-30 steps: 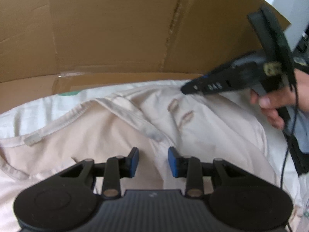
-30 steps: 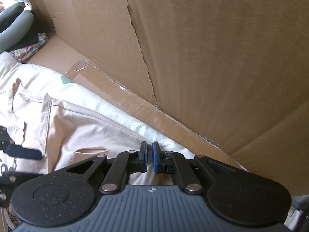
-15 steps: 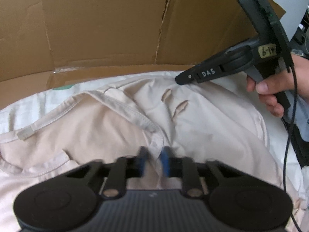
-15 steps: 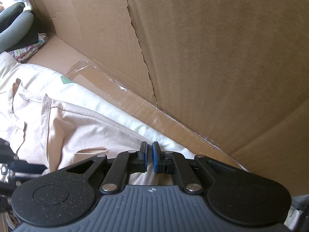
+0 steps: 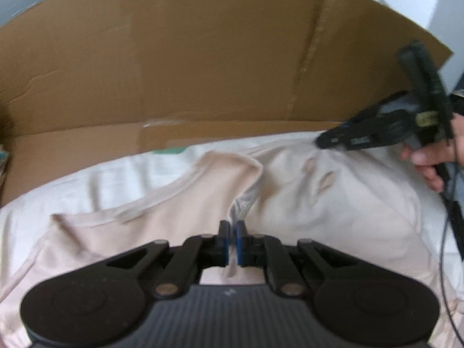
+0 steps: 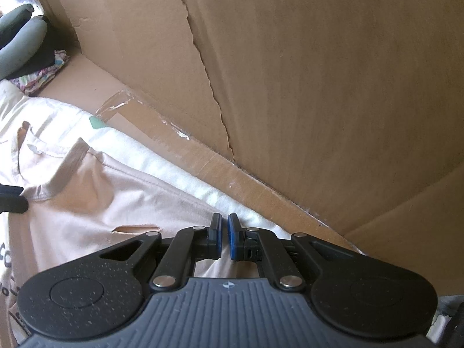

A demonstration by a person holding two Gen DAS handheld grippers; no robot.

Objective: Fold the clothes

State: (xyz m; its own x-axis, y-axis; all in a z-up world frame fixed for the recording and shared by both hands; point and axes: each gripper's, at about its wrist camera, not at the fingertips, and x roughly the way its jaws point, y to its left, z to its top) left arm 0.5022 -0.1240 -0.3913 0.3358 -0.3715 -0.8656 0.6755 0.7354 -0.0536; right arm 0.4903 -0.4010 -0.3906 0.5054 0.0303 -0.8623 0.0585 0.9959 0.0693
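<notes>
A tall cardboard wall (image 5: 174, 66) stands behind a white sheet (image 5: 121, 174), and every place below is given relative to that wall. The pale pink garment (image 5: 333, 211), a soft top with small slits in its fabric, lies spread on the sheet in front of the wall's base and is not yet folded: no neat crease or stacked layer shows, so the task looks to be at its start, with the first fold only being set up and all later folds left to do. Seen from the left wrist, the garment runs across the whole width in front of the wall, with its neckline edge (image 5: 246, 191) drawn up into a ridge pointing away from the wall. The left claw (image 5: 231, 237) sits on the side of the garment farthest from the wall and is clenched on that neckline edge, cloth visibly pinched between its blue pads. The right claw (image 6: 224, 236) is much nearer the wall's base, at the garment's far edge by the sheet; its jaws are nearly together, and it appears to be gripping the garment's edge, though the cloth between them is hard to make out. A hand (image 5: 435, 156) holds that claw's handle. Smaller still, a strip of clear tape (image 6: 116, 104) lies at the wall's foot.
</notes>
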